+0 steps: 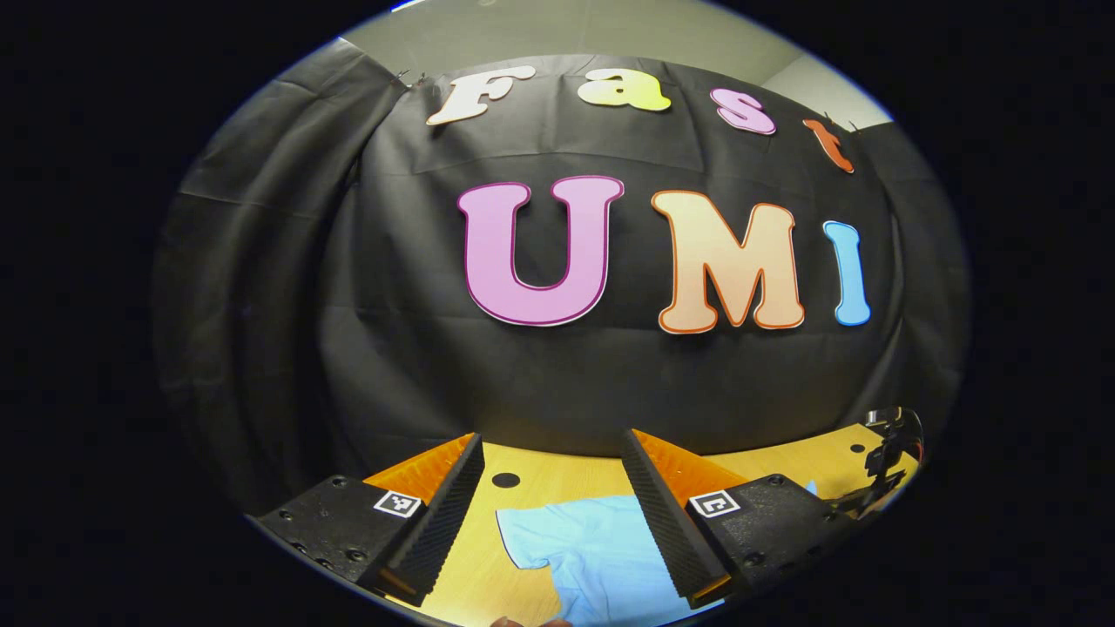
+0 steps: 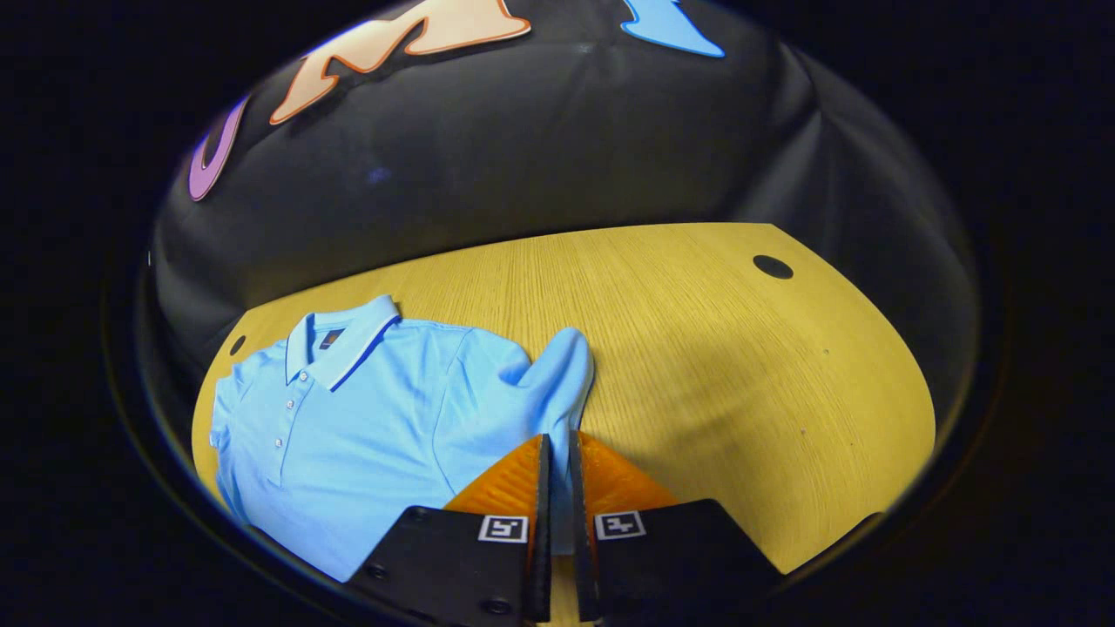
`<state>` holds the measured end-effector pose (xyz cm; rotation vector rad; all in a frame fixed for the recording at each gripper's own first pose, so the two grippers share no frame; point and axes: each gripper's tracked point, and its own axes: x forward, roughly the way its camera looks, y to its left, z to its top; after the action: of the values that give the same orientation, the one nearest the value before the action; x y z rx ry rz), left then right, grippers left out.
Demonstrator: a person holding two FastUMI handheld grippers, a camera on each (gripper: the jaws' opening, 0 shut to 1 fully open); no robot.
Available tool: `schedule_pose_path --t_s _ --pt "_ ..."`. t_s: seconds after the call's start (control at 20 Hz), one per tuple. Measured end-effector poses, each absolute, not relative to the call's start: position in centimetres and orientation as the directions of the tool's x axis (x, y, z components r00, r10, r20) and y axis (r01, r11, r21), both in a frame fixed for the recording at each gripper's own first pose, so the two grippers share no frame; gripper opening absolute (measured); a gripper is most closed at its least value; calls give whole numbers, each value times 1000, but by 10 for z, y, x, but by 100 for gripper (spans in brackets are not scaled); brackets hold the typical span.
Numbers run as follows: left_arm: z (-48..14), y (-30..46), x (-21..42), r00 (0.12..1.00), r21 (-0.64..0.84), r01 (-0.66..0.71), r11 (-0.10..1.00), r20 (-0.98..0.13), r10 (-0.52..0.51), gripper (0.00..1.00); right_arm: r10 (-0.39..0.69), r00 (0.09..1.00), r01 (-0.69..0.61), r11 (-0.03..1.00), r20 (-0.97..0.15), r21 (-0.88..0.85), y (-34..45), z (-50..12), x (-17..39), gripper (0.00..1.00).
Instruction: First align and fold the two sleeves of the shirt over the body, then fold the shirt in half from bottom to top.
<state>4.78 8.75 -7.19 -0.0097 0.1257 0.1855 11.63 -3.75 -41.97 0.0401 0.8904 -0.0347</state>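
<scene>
Your left tongs (image 1: 554, 514) carry matte black blocks with dark screw heads, each bearing a small square black-and-white marker; the fingers have ribbed inner faces. Your right tongs (image 2: 556, 522) show the same blocks, screws and markers at six o'clock.

right tool (image 2: 557, 453): clamped on shirt sleeve (image 2: 557, 374) | shirt (image 2: 348, 418): flat on table (image 2: 714, 348)

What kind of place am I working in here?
Likely a staged recording booth, not a home: black cloth wall behind, a bare wooden table with round holes, and one blue shirt laid flat.
</scene>
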Motion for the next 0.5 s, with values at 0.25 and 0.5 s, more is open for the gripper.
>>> schedule_pose_path --t_s 0.25,0.5 --pt "-82 91 51 967 -27 -205 978 -157 198 95 70 647 65 987 -759 146 -16 -400 124 13" --pt "-89 101 44 962 -24 -224 974 -166 218 95 226 702 11 945 -676 328 52 -360 130 12"
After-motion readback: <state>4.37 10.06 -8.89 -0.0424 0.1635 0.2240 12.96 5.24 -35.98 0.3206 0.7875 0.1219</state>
